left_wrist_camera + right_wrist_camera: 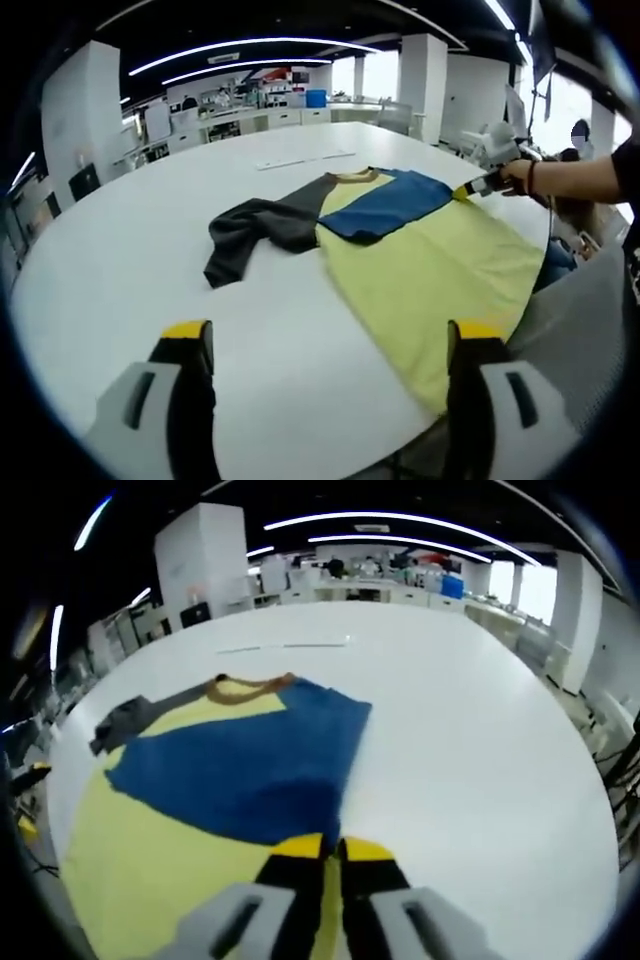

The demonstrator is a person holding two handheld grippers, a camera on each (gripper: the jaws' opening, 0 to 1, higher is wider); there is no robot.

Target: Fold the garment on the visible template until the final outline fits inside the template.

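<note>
Left gripper point(330, 345) hovers above the near edge of the surface point(150, 260) with its jaws spread wide and nothing between them. Right gripper point(332, 848) has its jaws closed together on the edge of the garment point(180, 820); in the left gripper view the same right gripper point(468, 189) appears at the far right side of the garment, held by a person's hand point(517, 175).

The surface is a large white round table. The garment point(430, 260) lies flat on it, toward the right side in the left gripper view, and its lower hem reaches the table edge. The garment body is yellow. A blue sleeve point(385, 205) is folded across the upper chest. A dark grey sleeve point(255, 235) extends outward to the left, bent downward at its end. The collar point(357, 177) has a tan band.

A thin pale strip point(300, 158) lies on the surface beyond the collar; it is possibly tape.
</note>
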